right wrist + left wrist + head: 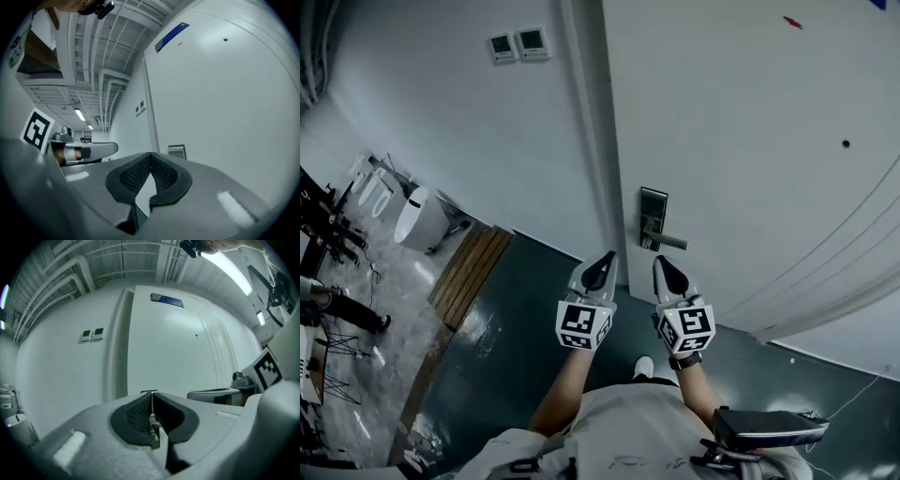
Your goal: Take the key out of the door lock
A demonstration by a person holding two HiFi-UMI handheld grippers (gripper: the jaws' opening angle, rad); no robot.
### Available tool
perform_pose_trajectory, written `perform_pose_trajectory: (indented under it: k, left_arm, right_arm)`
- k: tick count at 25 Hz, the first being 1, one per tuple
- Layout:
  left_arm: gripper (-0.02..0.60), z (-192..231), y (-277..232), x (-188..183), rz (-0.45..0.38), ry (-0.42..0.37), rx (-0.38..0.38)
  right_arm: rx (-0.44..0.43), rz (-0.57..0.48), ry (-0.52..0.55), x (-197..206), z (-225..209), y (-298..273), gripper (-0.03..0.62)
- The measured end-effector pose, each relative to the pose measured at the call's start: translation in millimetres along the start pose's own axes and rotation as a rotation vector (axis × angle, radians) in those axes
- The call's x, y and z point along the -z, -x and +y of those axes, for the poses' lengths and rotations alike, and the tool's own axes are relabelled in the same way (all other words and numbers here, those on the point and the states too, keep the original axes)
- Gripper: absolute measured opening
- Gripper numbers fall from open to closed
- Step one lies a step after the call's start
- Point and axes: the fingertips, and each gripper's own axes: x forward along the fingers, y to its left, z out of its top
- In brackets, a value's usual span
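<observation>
The left gripper point(604, 260) and right gripper point(665, 263) are held side by side in front of a white door point(750, 141), both pointing up at it, just below the lock plate point(652, 217) and its handle point(668, 241).

In the left gripper view, the left gripper point(151, 395) has its fingers point(136, 413) clamped on a small metal piece, apparently the key point(153, 426). It stands upright in the seam between the ribbed pads, clear of the door. The head view does not show it. The top edge of the lock plate just peeks over the fingertips.

The right gripper point(150, 155) has its fingers point(165, 174) together at the tips with nothing between them. Behind the tips only the pale door shows through the gap. The lock plate point(177, 151) sits just to the right of them.

A blue sign point(167, 299) is fixed high on the door, but its print is too small to read. A small red mark point(792, 22) sits near the door's top, and a dark dot point(846, 144) lies lower to the right. Two small panels point(517, 44) hang on the wall point(469, 141) left of the frame, and their faces are unreadable. Each gripper's cube point(582, 325) bears black-and-white square markers, with no lettering.

The floor point(534, 319) is dark and glossy, with wooden planks point(469, 272) lying along the wall.
</observation>
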Motion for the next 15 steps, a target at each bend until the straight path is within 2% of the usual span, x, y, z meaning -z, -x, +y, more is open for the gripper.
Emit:
perform_pose_trajectory:
  k: [4, 9, 12, 15]
  left_arm:
    - [0.080, 7.5, -58.4, -6.0, -0.003, -0.025, 0.019]
    - [0.175, 44.9, -114.8, -6.6, -0.002, -0.019, 0.016]
    - [0.181, 66.8, -139.9, -7.0, -0.002, -0.010, 0.018]
    - [0.181, 72.7, -154.2, -7.4, 0.003, -0.010, 0.055]
  right_arm:
    - [0.052, 0.025, -0.041, 13.3, -33.1, 1.9, 0.006]
    - [0.092, 0.059, -0.046, 20.5, -52.1, -8.4, 0.006]
    - [0.112, 0.064, -0.031, 19.4, -56.7, -16.4, 0.006]
    - [0.136, 0.089, -0.041, 25.9, -57.7, -24.6, 0.006]
